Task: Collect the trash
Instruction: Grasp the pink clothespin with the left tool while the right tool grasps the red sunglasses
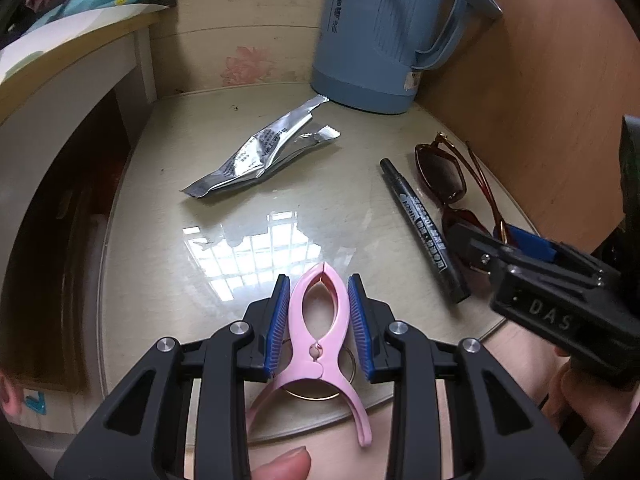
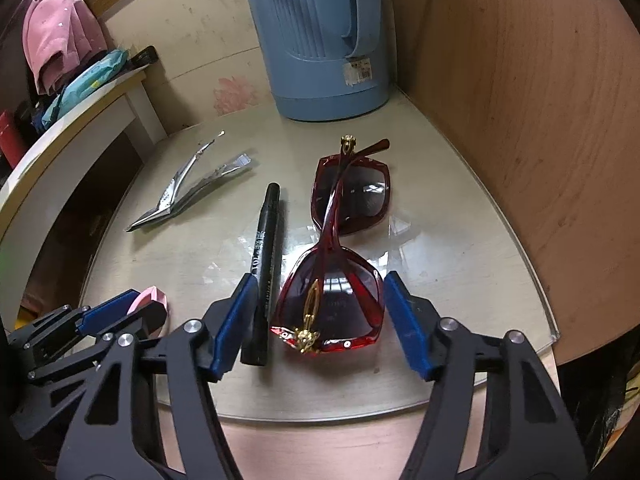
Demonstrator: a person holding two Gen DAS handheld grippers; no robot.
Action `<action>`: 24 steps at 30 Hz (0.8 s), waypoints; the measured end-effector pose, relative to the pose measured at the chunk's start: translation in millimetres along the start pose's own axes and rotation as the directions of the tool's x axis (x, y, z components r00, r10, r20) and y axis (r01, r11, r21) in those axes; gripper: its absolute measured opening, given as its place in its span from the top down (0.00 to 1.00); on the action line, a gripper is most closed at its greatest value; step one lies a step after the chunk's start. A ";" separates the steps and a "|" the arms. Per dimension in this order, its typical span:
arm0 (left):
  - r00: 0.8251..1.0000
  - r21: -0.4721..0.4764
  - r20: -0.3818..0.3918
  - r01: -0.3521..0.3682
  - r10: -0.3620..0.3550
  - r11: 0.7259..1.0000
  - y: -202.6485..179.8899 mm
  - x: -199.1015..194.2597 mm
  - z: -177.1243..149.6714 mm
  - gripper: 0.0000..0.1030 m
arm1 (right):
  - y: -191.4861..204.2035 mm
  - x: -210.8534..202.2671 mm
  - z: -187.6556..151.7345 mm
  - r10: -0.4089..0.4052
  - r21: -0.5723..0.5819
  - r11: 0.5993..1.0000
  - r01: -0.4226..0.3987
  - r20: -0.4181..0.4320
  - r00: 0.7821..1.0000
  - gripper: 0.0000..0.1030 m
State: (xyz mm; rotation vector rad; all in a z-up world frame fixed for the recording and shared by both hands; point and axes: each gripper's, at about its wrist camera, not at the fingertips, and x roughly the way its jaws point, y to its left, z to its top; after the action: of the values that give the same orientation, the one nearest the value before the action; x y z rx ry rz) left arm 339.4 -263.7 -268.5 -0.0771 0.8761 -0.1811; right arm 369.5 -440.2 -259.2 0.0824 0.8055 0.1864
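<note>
My left gripper (image 1: 319, 322) pinched the pink plastic clothes peg (image 1: 320, 344) to lift it, while my right gripper (image 2: 316, 320) straddled red-framed sunglasses (image 2: 340, 264) and black marker pen (image 2: 266, 264), jaws apart, gripping nothing.

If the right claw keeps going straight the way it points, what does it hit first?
Probably the red sunglasses, whose near lens already sits between the right claw's pads; the black marker lies just inside the left pad.
</note>
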 end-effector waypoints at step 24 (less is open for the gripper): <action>0.999 -0.007 -0.011 0.042 -0.042 0.999 -3.2 2.8 6.0 0.72 | 3.5 -14.7 1.0 0.060 -0.001 0.998 -0.060 0.025 0.998 0.87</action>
State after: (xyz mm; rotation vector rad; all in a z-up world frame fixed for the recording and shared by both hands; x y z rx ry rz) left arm 345.3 -267.4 -266.3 -0.1007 0.8868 -0.2182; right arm 359.8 -439.7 -247.6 0.1087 0.7789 0.2420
